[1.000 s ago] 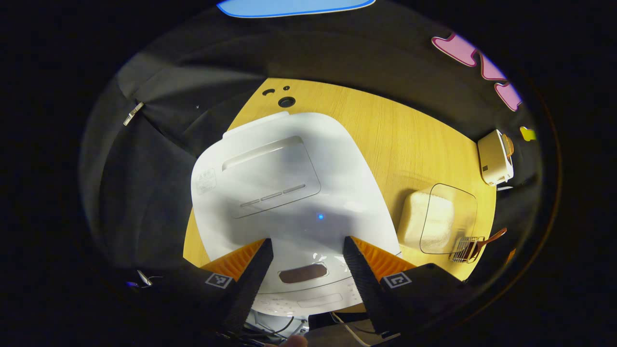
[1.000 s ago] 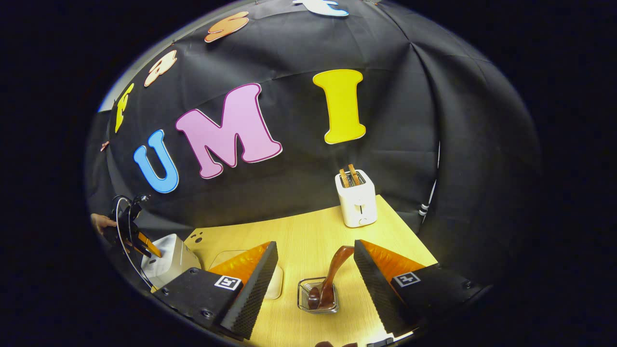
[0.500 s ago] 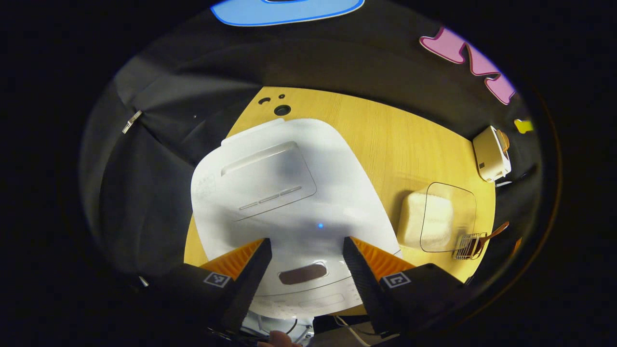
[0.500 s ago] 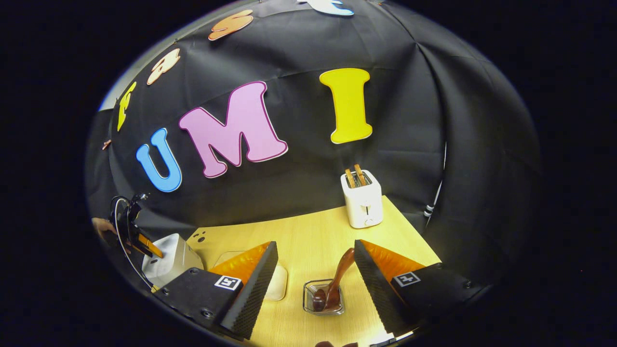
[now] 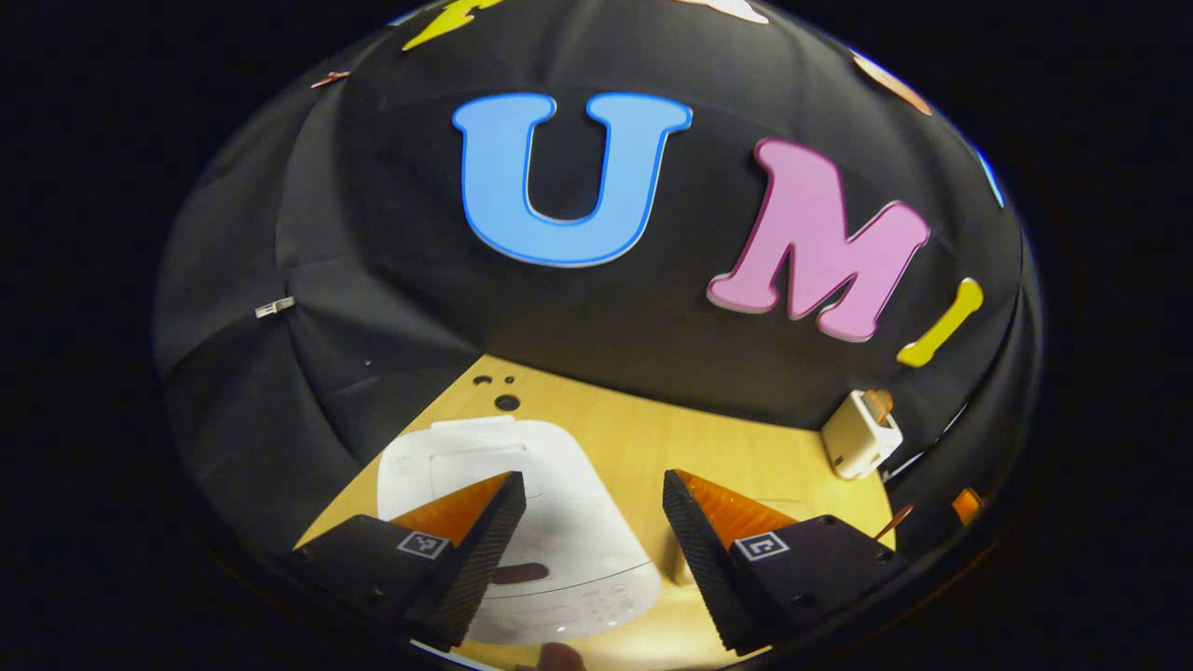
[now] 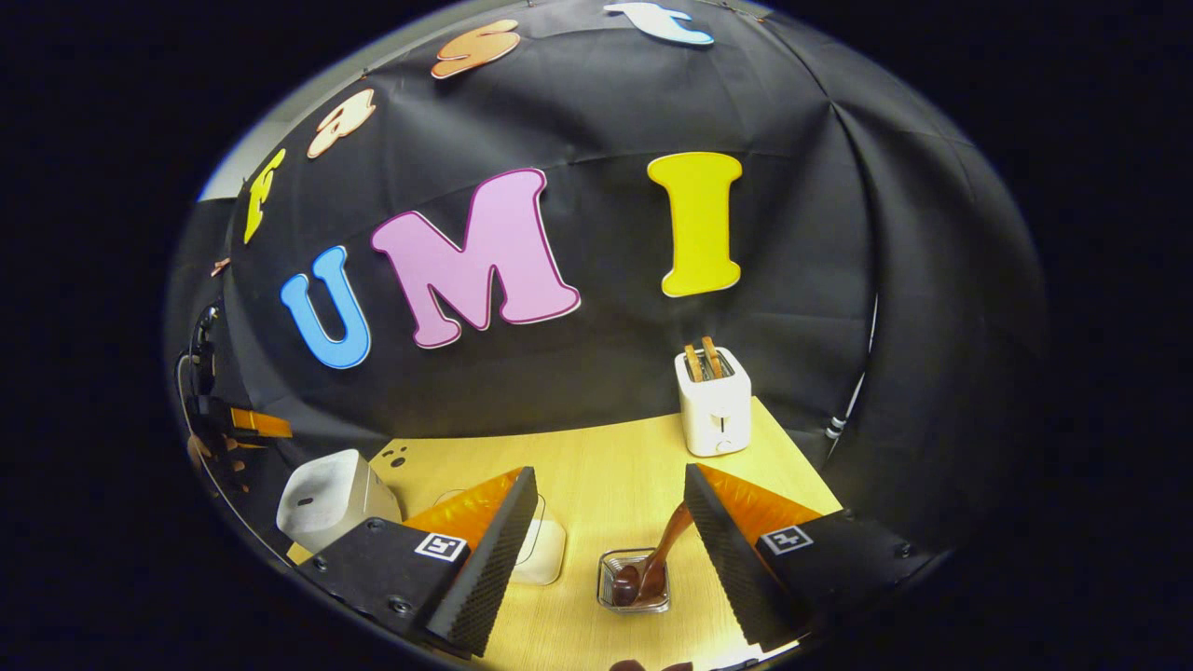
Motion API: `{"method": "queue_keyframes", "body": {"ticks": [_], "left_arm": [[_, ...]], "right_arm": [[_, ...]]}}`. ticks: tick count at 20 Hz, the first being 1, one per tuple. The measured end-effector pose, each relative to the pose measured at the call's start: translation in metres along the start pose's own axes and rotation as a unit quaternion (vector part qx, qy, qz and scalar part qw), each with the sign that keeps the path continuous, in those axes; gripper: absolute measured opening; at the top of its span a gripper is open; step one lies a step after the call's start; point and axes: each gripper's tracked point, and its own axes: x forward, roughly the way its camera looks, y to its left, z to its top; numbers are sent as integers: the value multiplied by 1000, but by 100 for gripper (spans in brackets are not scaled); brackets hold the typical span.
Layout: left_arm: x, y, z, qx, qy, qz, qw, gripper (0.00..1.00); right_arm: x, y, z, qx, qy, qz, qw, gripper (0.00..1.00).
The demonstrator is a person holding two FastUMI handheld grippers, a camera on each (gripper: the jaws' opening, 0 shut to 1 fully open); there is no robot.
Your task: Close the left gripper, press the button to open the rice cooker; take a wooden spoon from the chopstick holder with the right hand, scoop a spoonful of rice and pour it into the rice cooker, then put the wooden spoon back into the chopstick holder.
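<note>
Left gripper view: cooker front partly hidden behind a finger, lower centre. Spoon cut off at lower right. Right gripper view: bowl half hidden, lower centre.

Between the right gripper's fingers, a glossy dark wooden spoon is seen in a shiny wire-metal chopstick holder. Smooth white plastic forms the rice cooker between the left fingers. The table looks matt, pale wood-grained.

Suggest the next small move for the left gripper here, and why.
Probably shut the left gripper: its fingers stand wide apart above the rice cooker, whose lid is down, and the task wants it closed before pressing the button.
</note>
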Motion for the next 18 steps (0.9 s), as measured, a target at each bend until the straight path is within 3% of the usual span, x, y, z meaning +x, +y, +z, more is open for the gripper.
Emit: {"method": "queue_keyframes", "body": {"ticks": [4, 5, 6, 10, 14, 18], "left_arm": [[-29, -32, 2, -22, -51, -61, 997, 95], [-37, -41, 3, -20, -63, -74, 995, 91], [-45, -48, 3, -13, -72, -86, 994, 95], [-71, -72, -8, 23, -91, -122, 988, 95], [-78, -90, -21, 17, -84, -138, 987, 95], [-75, -87, -29, 18, -78, -131, 988, 96]], "right_arm": [[-6, 15, 12, -22, -14, 10, 1000, 98], [-8, 20, 15, -28, -17, 13, 999, 98], [-10, 26, 18, -32, -20, 17, 999, 98], [-18, 54, 30, -50, -34, 38, 997, 98], [-21, 71, 30, -55, -40, 49, 996, 98], [-25, 75, 25, -57, -35, 49, 997, 98]]}}
